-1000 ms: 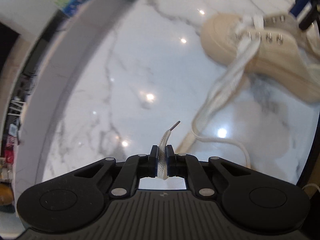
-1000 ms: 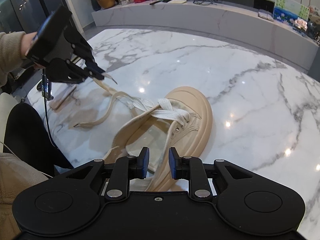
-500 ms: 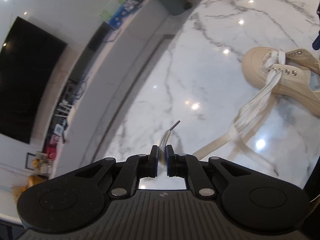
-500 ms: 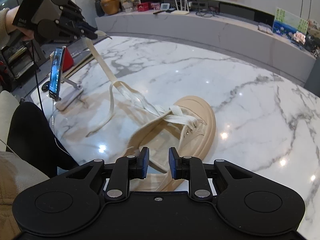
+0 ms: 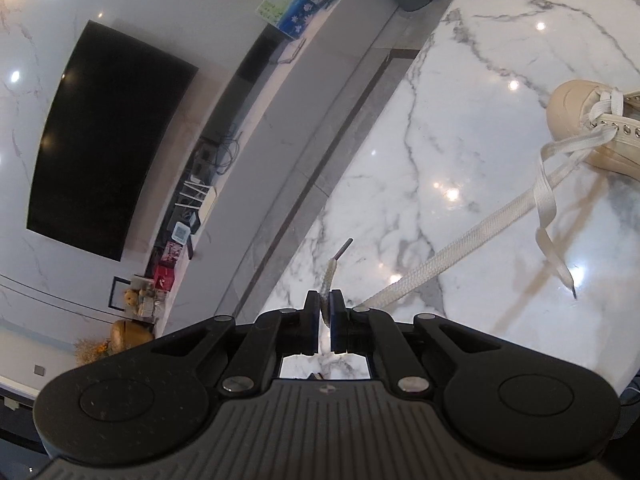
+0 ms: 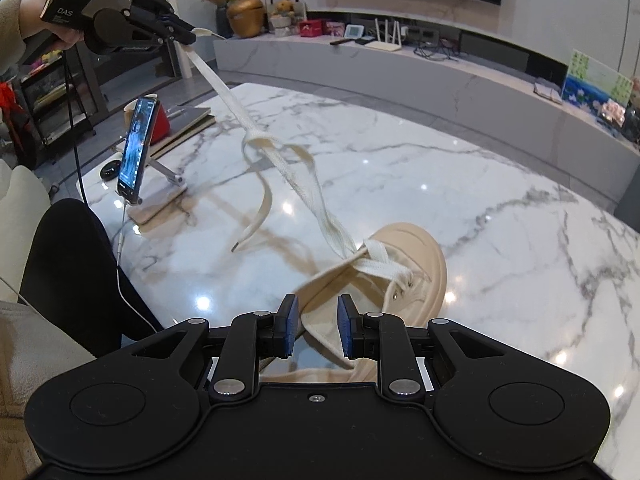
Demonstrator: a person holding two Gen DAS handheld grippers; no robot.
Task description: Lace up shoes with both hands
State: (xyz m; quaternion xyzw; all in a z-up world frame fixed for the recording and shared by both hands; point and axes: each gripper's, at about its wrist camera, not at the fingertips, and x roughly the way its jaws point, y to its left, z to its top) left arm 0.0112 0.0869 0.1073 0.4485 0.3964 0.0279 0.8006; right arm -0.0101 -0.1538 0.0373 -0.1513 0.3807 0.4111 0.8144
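Note:
A beige canvas shoe (image 6: 416, 256) lies on the marble table (image 6: 500, 200), toe pointing away from my right gripper. My left gripper (image 5: 325, 304) is shut on the end of the white lace (image 5: 460, 242), whose grey tip pokes out past the fingers. It is held high at the upper left of the right wrist view (image 6: 188, 34), and the lace (image 6: 288, 168) runs taut down to the eyelets. The other lace end (image 6: 256, 220) hangs in a loose loop over the table. My right gripper (image 6: 318, 322) stands open just above the shoe's collar, holding nothing.
A phone on a stand (image 6: 138, 148) sits at the table's left end beside a red object and a notebook (image 6: 188, 126). A dark leg (image 6: 68, 272) is close at the left. A long console shelf (image 6: 440, 68) runs behind the table.
My left gripper has risen high and away from the shoe, drawing the lace up taut. The shoe has shifted slightly; my right gripper stays open over it.

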